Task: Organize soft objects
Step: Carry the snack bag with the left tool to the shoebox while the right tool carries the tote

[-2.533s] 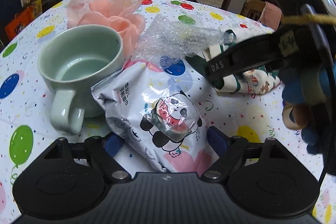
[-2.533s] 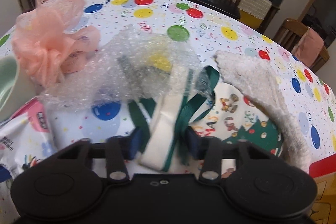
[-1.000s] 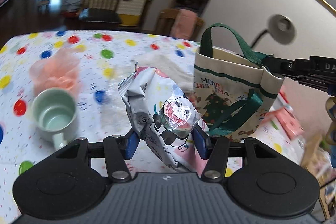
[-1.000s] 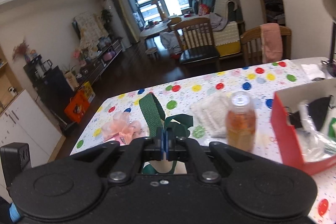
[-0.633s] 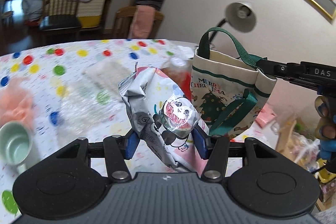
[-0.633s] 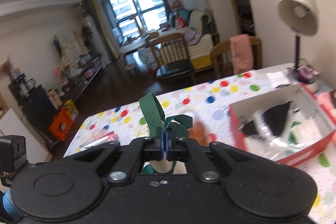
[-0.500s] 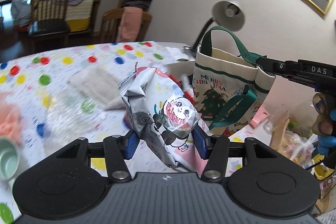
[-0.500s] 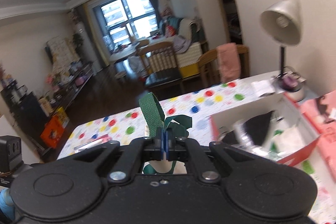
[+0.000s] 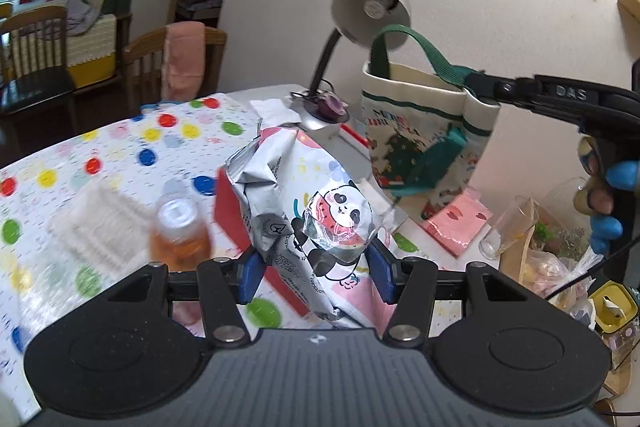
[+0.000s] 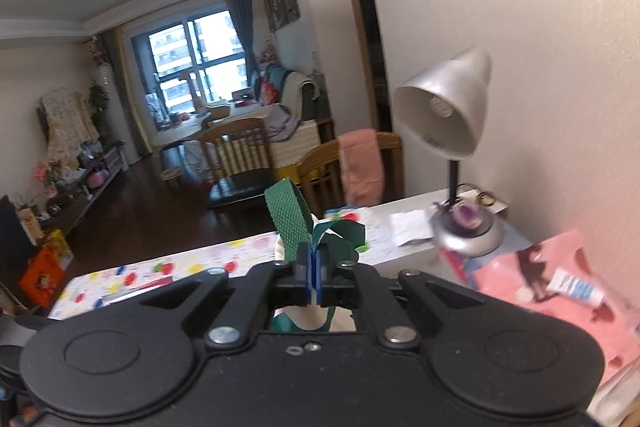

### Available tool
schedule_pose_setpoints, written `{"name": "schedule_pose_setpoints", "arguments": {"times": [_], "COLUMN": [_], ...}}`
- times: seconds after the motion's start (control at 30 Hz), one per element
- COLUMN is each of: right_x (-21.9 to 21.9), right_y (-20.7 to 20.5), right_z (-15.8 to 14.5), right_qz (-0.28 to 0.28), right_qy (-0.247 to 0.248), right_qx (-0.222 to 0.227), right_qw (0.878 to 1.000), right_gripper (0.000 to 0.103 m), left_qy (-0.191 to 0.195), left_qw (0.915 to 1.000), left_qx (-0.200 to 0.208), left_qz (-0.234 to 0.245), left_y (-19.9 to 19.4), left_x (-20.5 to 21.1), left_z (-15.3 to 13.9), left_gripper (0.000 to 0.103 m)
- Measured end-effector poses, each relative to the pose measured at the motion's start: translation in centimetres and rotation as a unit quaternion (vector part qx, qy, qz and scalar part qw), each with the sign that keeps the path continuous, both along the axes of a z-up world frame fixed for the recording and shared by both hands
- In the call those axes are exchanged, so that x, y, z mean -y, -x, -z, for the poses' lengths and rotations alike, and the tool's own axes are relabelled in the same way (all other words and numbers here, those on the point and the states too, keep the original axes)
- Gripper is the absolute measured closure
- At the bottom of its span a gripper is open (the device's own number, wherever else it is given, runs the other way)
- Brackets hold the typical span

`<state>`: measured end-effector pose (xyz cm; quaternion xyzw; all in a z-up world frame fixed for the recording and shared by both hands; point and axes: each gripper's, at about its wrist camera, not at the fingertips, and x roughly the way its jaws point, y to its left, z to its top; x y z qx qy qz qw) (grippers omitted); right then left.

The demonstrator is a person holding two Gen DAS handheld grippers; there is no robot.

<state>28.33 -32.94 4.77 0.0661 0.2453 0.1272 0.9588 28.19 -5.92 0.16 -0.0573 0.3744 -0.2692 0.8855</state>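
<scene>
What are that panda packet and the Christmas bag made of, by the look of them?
The panda packet looks like thin glossy plastic film, silvery at its crinkled top edge, with sharp creases and glare. The Christmas tote bag looks like matte cream canvas, printed, with green woven webbing handles whose coarse weave shows up close.

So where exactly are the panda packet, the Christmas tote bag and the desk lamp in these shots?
panda packet (image 9: 316, 203): left wrist view, on its crinkled front by the panda print.
Christmas tote bag (image 9: 416, 123): left wrist view, on its cream printed front.
desk lamp (image 10: 444, 111): right wrist view, on the silver shade.
</scene>
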Motion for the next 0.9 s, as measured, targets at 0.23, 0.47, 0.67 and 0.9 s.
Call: {"name": "schedule_pose_setpoints", "arguments": {"times": [0.23, 0.47, 0.67, 0.9], "right_x": [3.5, 5.8, 5.9, 5.2], "right_y": [-4.3, -7.4, -9.5, -10.6], "right_z": [2.3, 5.0, 8.0, 10.6], "right_qz": [0.015, 0.019, 0.012, -0.004], "right_qy": [0.020, 0.043, 0.069, 0.072], "right_qx": [-0.013, -0.036, -0.061, -0.083], "right_qw": [1.000, 0.998, 0.996, 0.994], "right_gripper": [0.102, 0.102, 0.102, 0.102], "left_qy": [-0.011, -0.031, -0.051, -0.073], "left_qw": [0.9997, 0.9989, 0.9978, 0.9954], "left_qx": [-0.015, -0.029, -0.041, -0.062], "left_qz": [0.016, 0.021, 0.012, -0.009], "left_y": [-4.2, -7.9, -10.7, -13.7], "left_x": [5.7, 10.6, 13.5, 15.3], "left_z": [1.3, 3.7, 6.3, 10.2], "left_gripper": [0.049, 0.049, 0.049, 0.049]}}
